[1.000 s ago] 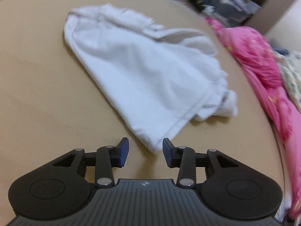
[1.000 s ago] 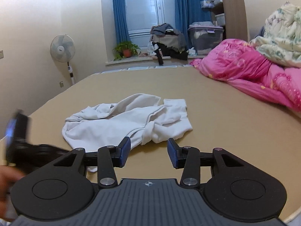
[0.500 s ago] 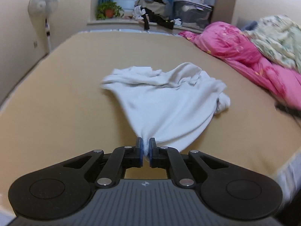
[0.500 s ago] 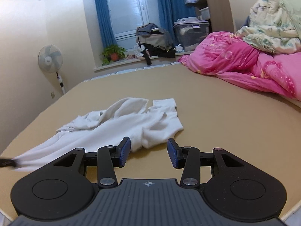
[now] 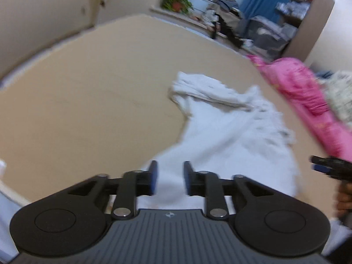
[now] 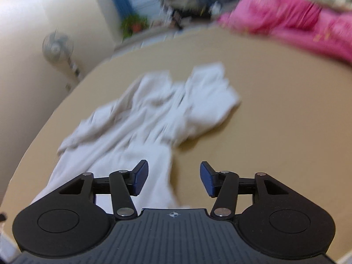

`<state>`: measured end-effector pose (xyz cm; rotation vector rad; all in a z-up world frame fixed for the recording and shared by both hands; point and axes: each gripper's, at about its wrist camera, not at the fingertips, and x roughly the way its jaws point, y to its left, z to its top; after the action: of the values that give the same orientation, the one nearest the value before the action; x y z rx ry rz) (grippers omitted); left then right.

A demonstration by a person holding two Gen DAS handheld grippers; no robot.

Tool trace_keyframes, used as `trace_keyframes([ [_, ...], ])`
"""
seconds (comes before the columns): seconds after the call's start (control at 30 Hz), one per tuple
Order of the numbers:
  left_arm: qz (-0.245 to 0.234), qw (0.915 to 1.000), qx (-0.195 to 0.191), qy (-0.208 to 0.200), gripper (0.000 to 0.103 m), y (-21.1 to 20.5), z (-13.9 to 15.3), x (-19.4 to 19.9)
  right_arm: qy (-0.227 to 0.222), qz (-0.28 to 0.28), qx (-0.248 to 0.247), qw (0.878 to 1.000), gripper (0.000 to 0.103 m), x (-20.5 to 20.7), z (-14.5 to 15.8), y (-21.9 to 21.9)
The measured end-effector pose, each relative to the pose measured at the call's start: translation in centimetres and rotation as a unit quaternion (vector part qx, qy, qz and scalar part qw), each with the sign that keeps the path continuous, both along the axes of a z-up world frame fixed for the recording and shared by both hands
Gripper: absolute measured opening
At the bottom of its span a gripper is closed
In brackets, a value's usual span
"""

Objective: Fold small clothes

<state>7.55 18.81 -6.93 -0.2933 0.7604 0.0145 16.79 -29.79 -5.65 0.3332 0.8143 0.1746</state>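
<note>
A small white garment (image 5: 231,136) lies crumpled on the tan bed surface (image 5: 88,114). Its near end is stretched toward the front edge. My left gripper (image 5: 169,180) is open just above that near end, with cloth showing between and under the jaws. In the right wrist view the same garment (image 6: 154,114) runs from the middle down to the lower left. My right gripper (image 6: 173,179) is open and empty above its near right edge. The right gripper (image 5: 330,168) also shows at the right edge of the left wrist view. Both views are blurred.
A pink quilt (image 6: 297,22) and a flowered blanket (image 5: 341,96) are piled along the right side of the bed. A standing fan (image 6: 58,46) is by the left wall. A plant (image 5: 177,2), bags and boxes (image 5: 270,37) sit beyond the far end.
My left gripper held the garment's near corner shut half a second ago and has now opened, letting it go. The garment has been pulled toward the front edge. Both cameras have swung.
</note>
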Motion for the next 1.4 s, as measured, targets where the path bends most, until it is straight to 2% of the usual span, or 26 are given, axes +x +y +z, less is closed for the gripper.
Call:
trace_keyframes([
  [0.03,0.005,0.9999,0.011,0.006,0.047,-0.3,-0.4,0.6,0.016,0.010,0.000,1.000,0.060,0.4,-0.6,0.8],
  [0.07,0.007,0.9998,0.009,0.018,0.050,-0.2,-0.9,1.2,0.030,0.018,-0.007,0.999,0.062,0.6,-1.3,1.5],
  [0.2,0.022,0.9972,0.022,0.068,0.051,0.5,-3.7,3.3,0.075,0.048,-0.060,0.994,0.062,1.1,-3.8,3.8],
  [0.33,0.034,0.9943,0.027,0.098,0.050,1.1,-6.1,4.0,0.083,0.050,-0.100,0.990,0.062,0.6,-5.1,4.3],
  [0.4,0.026,0.9941,0.053,0.091,0.036,0.2,-6.0,3.6,0.079,0.049,-0.100,0.991,0.049,0.2,-5.2,4.2],
  [0.43,0.014,0.9937,0.069,0.088,0.015,-0.5,-6.1,3.3,0.077,0.058,-0.098,0.990,0.028,0.0,-5.1,4.1],
  [0.47,0.003,0.9928,0.087,0.083,0.009,-1.3,-6.0,2.9,0.071,0.065,-0.100,0.990,0.013,-0.3,-4.9,4.1],
  [0.53,-0.011,0.9921,0.106,0.067,0.007,-2.1,-5.4,2.0,0.048,0.078,-0.099,0.991,0.011,-1.5,-3.9,3.8],
  [0.6,-0.009,0.9958,0.085,0.033,0.006,-2.0,-3.9,0.6,0.018,0.069,-0.068,0.995,0.010,-2.8,-1.9,2.4],
  [0.67,-0.003,0.9993,0.035,-0.007,0.005,-1.1,-1.6,-1.5,-0.026,0.051,0.004,0.998,0.009,-4.8,0.8,-0.1],
  [0.7,-0.004,0.9996,0.015,-0.022,0.001,-0.6,-0.5,-2.8,-0.049,0.045,0.034,0.997,0.009,-6.0,2.0,-1.3],
  [0.77,-0.003,0.9990,0.002,-0.045,0.001,0.0,1.4,-5.6,-0.104,0.027,0.082,0.991,0.008,-9.1,4.6,-4.1],
  [0.83,-0.009,0.9987,0.001,-0.049,0.001,0.2,2.3,-7.6,-0.122,0.002,0.132,0.984,0.008,-11.8,5.6,-7.2],
  [0.87,-0.017,0.9990,0.004,-0.041,0.001,0.1,2.3,-8.0,-0.112,-0.009,0.145,0.983,0.008,-12.7,5.5,-8.6],
  [0.93,-0.049,0.9988,0.002,-0.004,0.002,-0.5,1.7,-7.9,-0.038,-0.012,0.140,0.989,0.008,-13.1,3.7,-10.0],
  [0.97,-0.070,0.9972,0.000,0.026,0.003,-1.0,0.9,-7.3,0.009,-0.016,0.116,0.993,0.009,-13.0,2.4,-10.1],
  [1.0,-0.081,0.9949,0.003,0.060,0.005,-1.5,0.0,-6.7,0.052,-0.027,0.071,0.996,0.009,-12.9,1.0,-10.0],
  [1.03,-0.079,0.9934,0.009,0.083,0.011,-1.9,-0.7,-6.1,0.083,-0.041,0.019,0.996,0.010,-12.7,0.0,-9.7],
  [1.07,-0.073,0.9929,0.010,0.093,0.022,-2.1,-1.1,-5.6,0.088,-0.045,-0.007,0.995,0.011,-12.5,-0.4,-9.6],
  [1.1,-0.069,0.9927,0.007,0.099,0.028,-2.3,-1.5,-5.0,0.076,-0.045,-0.010,0.996,0.013,-12.3,-0.3,-9.6],
  [1.13,-0.065,0.9924,0.001,0.105,0.033,-2.4,-1.8,-4.5,0.065,-0.043,-0.002,0.997,0.027,-12.2,-0.2,-9.6],
  [1.17,-0.059,0.9919,-0.005,0.112,0.033,-2.5,-2.2,-4.0,0.059,-0.041,0.003,0.997,0.044,-11.8,-0.2,-9.6],
  [1.2,-0.053,0.9909,-0.011,0.123,0.033,-2.6,-2.5,-3.6,0.057,-0.038,0.000,0.998,0.049,-11.5,-0.4,-9.5],
  [1.27,-0.047,0.9872,-0.022,0.151,0.033,-2.6,-3.4,-2.4,0.069,-0.034,-0.007,0.997,0.050,-10.8,-1.2,-8.9],
  [1.33,-0.048,0.9825,-0.021,0.179,0.033,-2.9,-4.8,-0.9,0.100,-0.026,-0.010,0.995,0.050,-10.1,-2.6,-8.2],
  [1.4,-0.058,0.9788,-0.017,0.196,0.033,-3.4,-5.6,-1.2,0.134,-0.013,-0.036,0.990,0.050,-9.7,-4.0,-7.3],
])
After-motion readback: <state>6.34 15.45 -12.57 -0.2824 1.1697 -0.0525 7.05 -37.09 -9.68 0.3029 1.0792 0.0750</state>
